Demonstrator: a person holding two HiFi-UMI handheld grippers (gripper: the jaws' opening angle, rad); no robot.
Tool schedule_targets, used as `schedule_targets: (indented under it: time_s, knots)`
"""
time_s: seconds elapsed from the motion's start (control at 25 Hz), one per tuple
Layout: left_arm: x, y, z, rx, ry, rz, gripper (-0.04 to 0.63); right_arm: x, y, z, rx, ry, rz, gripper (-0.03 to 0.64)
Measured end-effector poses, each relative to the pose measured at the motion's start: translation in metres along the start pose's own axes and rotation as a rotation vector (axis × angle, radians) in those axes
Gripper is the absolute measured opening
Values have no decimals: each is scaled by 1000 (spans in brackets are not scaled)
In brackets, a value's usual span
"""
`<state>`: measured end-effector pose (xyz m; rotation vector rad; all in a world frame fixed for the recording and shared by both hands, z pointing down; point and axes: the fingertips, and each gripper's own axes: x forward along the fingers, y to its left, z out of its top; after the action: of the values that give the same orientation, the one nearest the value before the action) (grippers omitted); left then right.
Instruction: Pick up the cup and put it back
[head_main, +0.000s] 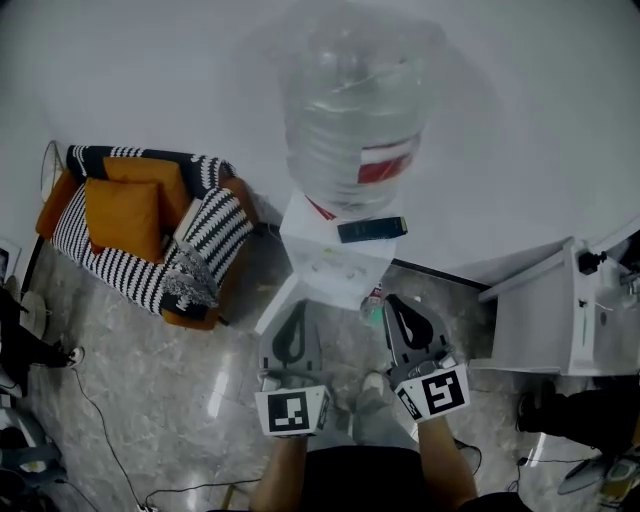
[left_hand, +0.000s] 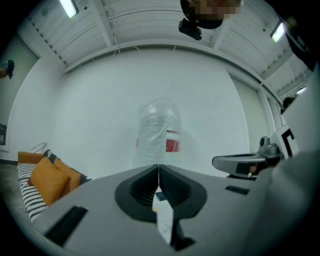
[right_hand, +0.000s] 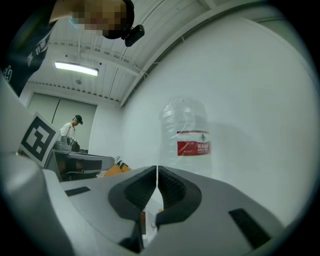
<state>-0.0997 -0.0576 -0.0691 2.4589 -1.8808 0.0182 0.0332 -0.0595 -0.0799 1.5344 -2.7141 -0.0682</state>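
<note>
A black-and-white striped armchair (head_main: 205, 235) with orange cushions is standing on the grey marble floor (head_main: 150, 400) at the left. Beside it, a large clear plastic water bottle (head_main: 355, 100) with a red label is sitting on a white box-shaped dispenser (head_main: 335, 262). The left tool (head_main: 297, 306) and right tool (head_main: 393, 300) are both pointing at the dispenser, each pressed together and pinching nothing. A small greenish cup (head_main: 372, 306), blurred, is sitting at the dispenser's front, just beside the right tool's tip.

Illegible print on red label (right_hand: 193, 145) of water bottle (right_hand: 183, 120)
</note>
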Motion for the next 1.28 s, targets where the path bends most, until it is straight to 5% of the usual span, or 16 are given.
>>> schedule_targets:
  time_s: [0.24,0.64,1.04,1.28]
  knots:
    - [17,-13,-11,0,-3,-5,12,-5,-29,-28,47,25,-1,15]
    - [41,-30,-84,21,82,-74,12,5,-31,-99,77,48,69,15]
    - [51,-28,-225,86,207,-109,12,32,12,-228,78,144,170,15]
    - [58,-18,-308,40,238,-78,12,38,11,-306,44,204,202,17]
